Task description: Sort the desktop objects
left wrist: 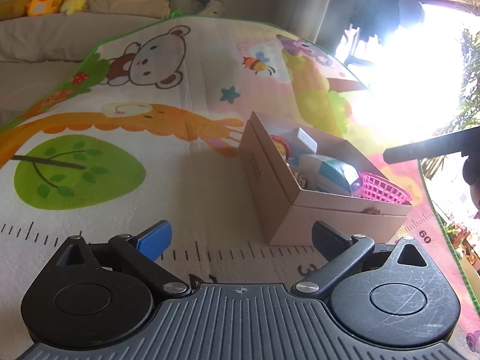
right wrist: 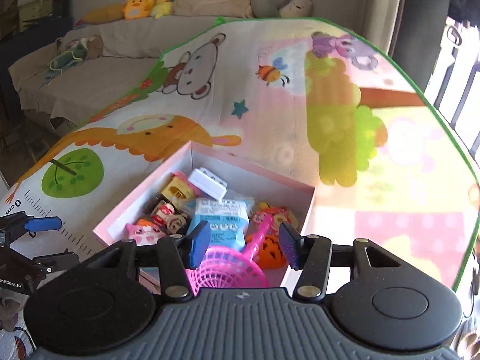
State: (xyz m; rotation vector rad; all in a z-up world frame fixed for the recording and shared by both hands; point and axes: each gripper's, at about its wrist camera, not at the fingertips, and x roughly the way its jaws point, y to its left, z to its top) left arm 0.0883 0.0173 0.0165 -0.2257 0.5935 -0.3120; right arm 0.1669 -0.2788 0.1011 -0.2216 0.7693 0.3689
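An open cardboard box (left wrist: 270,186) stands on the cartoon play mat (left wrist: 120,150). In the right wrist view its pale inner wall (right wrist: 144,198) surrounds a white case (right wrist: 210,183), a blue packet (right wrist: 222,216), a pink mesh scoop (right wrist: 231,270), an orange tiger toy (right wrist: 271,255) and several small figures (right wrist: 162,213). My right gripper (right wrist: 244,247) hovers over the box's near end, jaws partly apart; the scoop lies below them, untouched. My left gripper (left wrist: 240,237) rests wide open over the mat, left of the box's near corner, holding nothing. The left gripper (right wrist: 55,240) also shows at the left edge.
A beige sofa (right wrist: 120,60) with plush toys (right wrist: 141,3) and cushions lies beyond the mat. Bright window glare (left wrist: 414,75) washes out the right side. A dark bar (left wrist: 435,147) reaches in from the right above the box. A printed ruler (left wrist: 210,249) runs along the mat's near edge.
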